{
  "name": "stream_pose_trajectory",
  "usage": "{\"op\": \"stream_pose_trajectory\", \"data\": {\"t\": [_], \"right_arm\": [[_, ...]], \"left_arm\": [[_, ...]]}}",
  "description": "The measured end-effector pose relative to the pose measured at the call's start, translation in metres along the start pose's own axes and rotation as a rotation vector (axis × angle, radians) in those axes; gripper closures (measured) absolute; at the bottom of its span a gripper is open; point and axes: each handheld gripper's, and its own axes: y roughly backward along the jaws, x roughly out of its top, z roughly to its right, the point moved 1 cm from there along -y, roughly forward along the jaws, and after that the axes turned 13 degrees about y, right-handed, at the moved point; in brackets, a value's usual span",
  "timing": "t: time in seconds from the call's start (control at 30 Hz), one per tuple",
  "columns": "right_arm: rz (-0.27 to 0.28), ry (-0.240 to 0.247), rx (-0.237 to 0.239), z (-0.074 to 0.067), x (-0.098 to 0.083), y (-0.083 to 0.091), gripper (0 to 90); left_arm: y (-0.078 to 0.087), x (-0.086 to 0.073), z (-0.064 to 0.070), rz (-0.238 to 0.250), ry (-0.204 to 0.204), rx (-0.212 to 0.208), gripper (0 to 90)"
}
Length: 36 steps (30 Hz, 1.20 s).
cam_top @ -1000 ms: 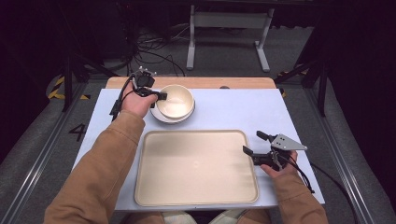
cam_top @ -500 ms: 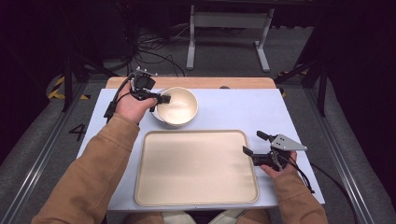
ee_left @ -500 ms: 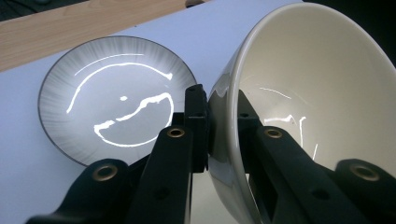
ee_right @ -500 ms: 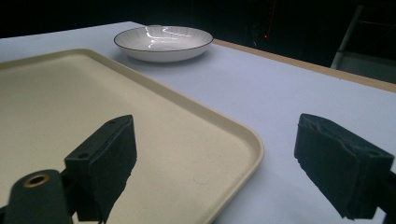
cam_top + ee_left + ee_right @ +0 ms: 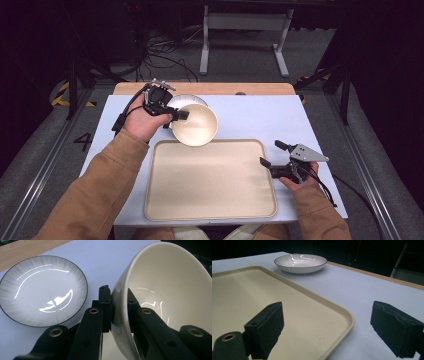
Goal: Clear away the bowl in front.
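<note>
The left gripper (image 5: pixel 176 114) is clamped on the rim of a cream bowl (image 5: pixel 196 125), one jaw inside the wall and the other outside, as the left gripper view shows plainly. The bowl hangs tilted in that grip, its mouth turned partly sideways, above the bench (image 5: pixel 260 112) and just past the far left corner of the tray (image 5: pixel 210 180). From the high view it overlaps the tray's far edge a little; I cannot tell how far off the surface it is.

Just behind and to the left of the bowl lies a shallow grey plate (image 5: pixel 42 290) with a dark rim, flat on the bench near the wooden strip at the far edge. The bowl covers part of it in the high view, though the two look apart in the left gripper view.

The right gripper (image 5: pixel 274 153) sits low at the tray's right edge, near its far right corner. Its jaws have just been opening and now stand wide apart with nothing held; the tray's rounded corner and bare bench lie between them in the right gripper view. The tray's surface is bare, and nothing lies between the bowl and it.
</note>
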Motion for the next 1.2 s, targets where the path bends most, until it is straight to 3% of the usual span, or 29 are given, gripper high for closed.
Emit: {"op": "stream_pose_trajectory", "data": {"t": [0.27,0.5,0.73,1.0,1.2], "right_arm": [[0.014,-0.005,-0.009,0.0,-0.001,0.002,9.4],[0.083,-0.019,-0.022,0.001,-0.003,0.008,6.8],[0.1,-0.018,-0.021,0.001,-0.004,0.01,6.7],[0.107,-0.02,-0.02,0.001,-0.004,0.011,6.5],[0.111,-0.014,-0.017,0.001,-0.004,0.01,6.5]], "left_arm": [[-0.002,-0.008,0.014,-0.039,-0.034,-0.024,81.8],[-0.007,-0.013,0.023,-0.063,-0.062,-0.037,81.8],[-0.013,-0.018,0.031,-0.09,-0.073,-0.035,81.8],[-0.019,-0.023,0.038,-0.144,-0.086,-0.027,81.9],[-0.028,-0.026,0.041,-0.211,-0.08,-0.05,82.0]]}}
